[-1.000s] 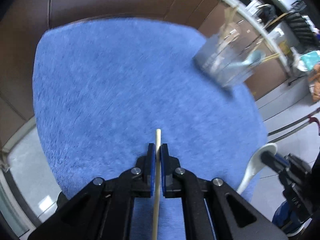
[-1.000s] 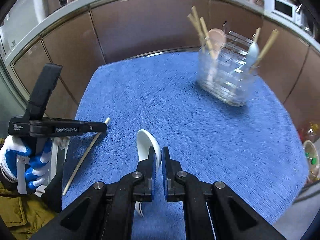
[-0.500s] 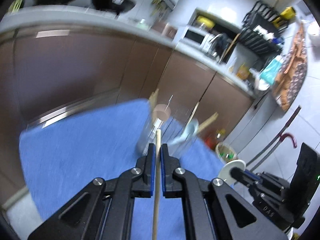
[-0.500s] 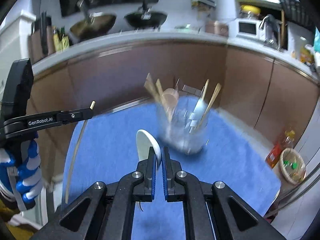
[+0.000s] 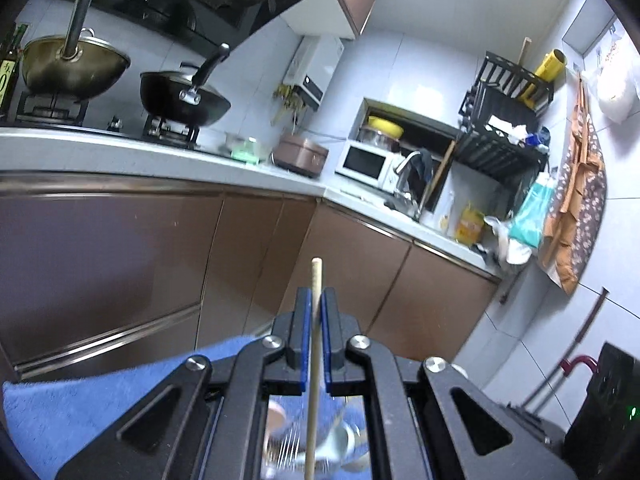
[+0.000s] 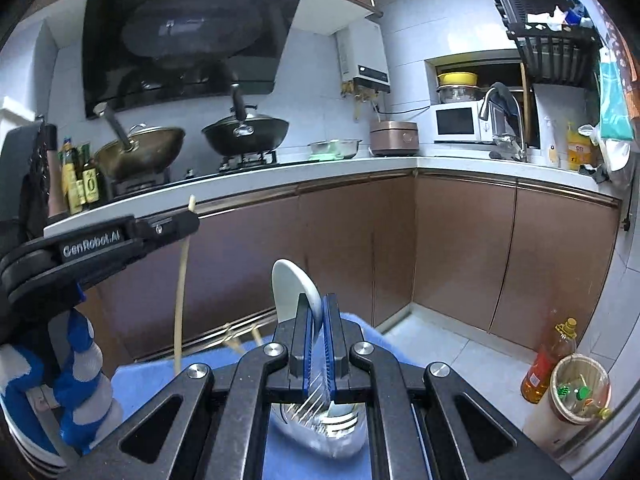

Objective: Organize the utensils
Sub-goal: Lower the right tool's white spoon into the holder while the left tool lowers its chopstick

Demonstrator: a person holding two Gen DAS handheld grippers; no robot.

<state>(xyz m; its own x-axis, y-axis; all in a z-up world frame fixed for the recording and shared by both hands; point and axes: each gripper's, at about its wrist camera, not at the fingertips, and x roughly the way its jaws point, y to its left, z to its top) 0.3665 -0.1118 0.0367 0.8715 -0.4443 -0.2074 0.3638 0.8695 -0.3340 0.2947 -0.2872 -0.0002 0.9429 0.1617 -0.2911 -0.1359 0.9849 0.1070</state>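
Pinching a single wooden chopstick (image 5: 316,344) between its blue pads, the left gripper (image 5: 315,312) is holding the stick near its upper end so that the long lower part is hanging free beneath the jaws. That grip is likely chosen so the free end can be steered down into a slot. The right gripper (image 6: 318,320) is clamping a white ceramic spoon (image 6: 292,288), with the bowl standing above the jaws and the rest of the spoon running down out of sight between them; this too looks like a hold meant for lowering it handle first.

Directly below both tools, the clear utensil holder (image 6: 320,428) is standing on the blue towel (image 6: 160,376), and a beige spoon and a pale one are already sitting inside it. Seen from the right wrist, two chopstick tips (image 6: 244,340) are poking up from the holder toward the towel's far edge. The blurred holder makes it impossible to say which compartment lies under which tool.

From the right wrist camera, a gloved hand (image 6: 80,376) is gripping the left tool on the left side, carrying its chopstick nearly upright above the towel's left part.

Beyond the towel's far edge, brown cabinets (image 6: 460,248) are running under a counter (image 6: 320,168) with two woks and a microwave.
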